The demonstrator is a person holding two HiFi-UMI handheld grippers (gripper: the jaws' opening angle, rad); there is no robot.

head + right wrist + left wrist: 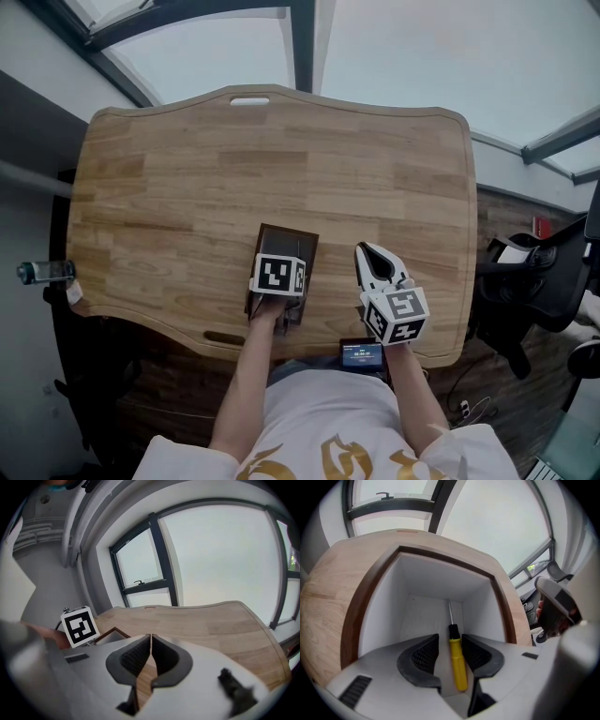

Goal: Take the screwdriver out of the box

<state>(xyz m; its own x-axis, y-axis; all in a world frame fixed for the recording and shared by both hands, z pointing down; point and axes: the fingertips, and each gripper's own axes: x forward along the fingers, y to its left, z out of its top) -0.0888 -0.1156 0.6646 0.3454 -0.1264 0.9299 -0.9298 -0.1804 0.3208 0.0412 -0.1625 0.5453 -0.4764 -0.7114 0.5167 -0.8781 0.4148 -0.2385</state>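
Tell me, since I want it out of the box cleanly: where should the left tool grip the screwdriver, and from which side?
Probably the screwdriver handle, from above: it lies flat on the box floor, lengthwise between the open jaws of the left tool, and is thicker than the shaft.

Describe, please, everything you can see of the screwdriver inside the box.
The screwdriver is small, with a yellow plastic-looking handle, a black collar and a thin metal shaft. It lies flat on the white floor of the box, with the shaft pointing at the far wall. Its handle sits between the open jaws of the left gripper, which do not seem to press on it. Its tip is too small to make out.
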